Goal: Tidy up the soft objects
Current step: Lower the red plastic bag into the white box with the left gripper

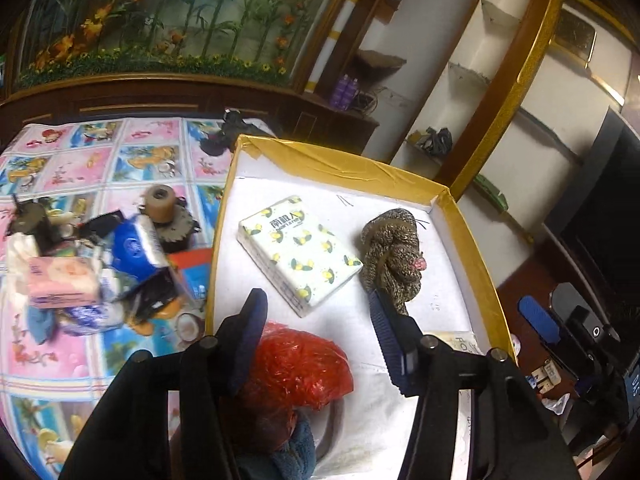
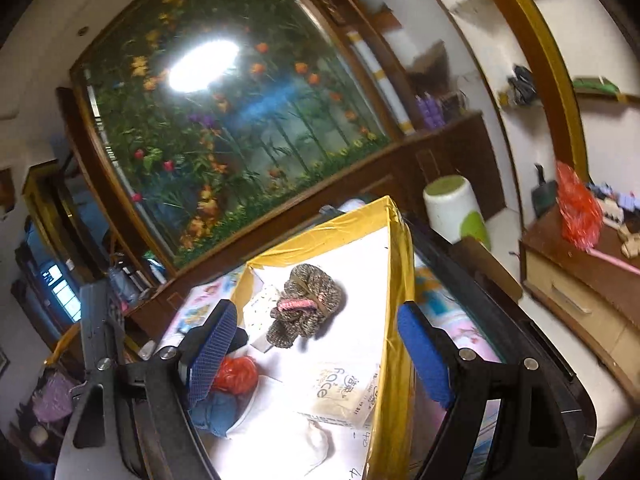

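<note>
Red plastic bag (image 1: 296, 364) under your left gripper (image 1: 316, 336), already inside the gold-rimmed box (image 1: 340, 168).
Both sets of fingers stand apart, holding nothing. Lemon-print tissue pack (image 1: 298, 248) and knitted bundle (image 1: 394, 256) are boxed too; you still have the pile (image 1: 100, 264) on the bed to clear. Mind the box's raised rim; its white middle is free.

Lemon-print tissue pack (image 1: 298, 250), gold-rimmed box (image 1: 340, 164).

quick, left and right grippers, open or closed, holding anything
Left gripper: open, nothing held, above the gold-rimmed box.
Right gripper: open wide, empty.
</note>
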`<action>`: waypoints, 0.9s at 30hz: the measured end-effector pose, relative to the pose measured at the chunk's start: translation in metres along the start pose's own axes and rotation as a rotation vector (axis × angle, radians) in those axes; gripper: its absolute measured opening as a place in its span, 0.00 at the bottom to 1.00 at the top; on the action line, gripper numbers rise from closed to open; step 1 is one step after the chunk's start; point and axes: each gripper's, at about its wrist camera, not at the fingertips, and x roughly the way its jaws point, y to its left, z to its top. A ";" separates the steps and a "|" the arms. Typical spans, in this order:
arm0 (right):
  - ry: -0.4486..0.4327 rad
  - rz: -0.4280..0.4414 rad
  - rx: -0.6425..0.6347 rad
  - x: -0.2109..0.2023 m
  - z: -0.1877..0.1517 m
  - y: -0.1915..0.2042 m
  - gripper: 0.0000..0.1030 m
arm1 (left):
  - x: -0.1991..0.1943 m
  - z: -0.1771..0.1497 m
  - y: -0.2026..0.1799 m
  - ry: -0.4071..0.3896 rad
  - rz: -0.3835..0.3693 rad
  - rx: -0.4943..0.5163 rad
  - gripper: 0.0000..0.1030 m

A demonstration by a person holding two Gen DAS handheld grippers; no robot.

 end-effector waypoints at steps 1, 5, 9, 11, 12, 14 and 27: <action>0.003 0.015 -0.011 -0.003 0.002 0.012 0.83 | -0.014 0.001 0.006 -0.017 0.004 -0.016 0.51; 0.036 0.088 -0.044 0.006 -0.003 0.054 0.83 | -0.063 0.003 0.042 -0.068 0.080 -0.071 0.51; 0.116 0.210 -0.045 0.042 -0.019 0.109 0.83 | -0.119 0.000 0.100 -0.105 0.192 -0.160 0.51; 0.159 0.272 -0.059 0.062 -0.030 0.140 0.83 | -0.149 -0.006 0.136 -0.133 0.256 -0.217 0.51; 0.182 0.304 -0.075 0.075 -0.039 0.163 0.84 | -0.163 -0.009 0.151 -0.141 0.285 -0.241 0.51; 0.226 0.348 -0.103 0.099 -0.056 0.200 0.84 | -0.189 -0.018 0.187 -0.153 0.354 -0.280 0.51; 0.413 0.484 -0.133 0.209 -0.183 0.345 0.84 | -0.268 -0.061 0.360 -0.166 0.519 -0.410 0.51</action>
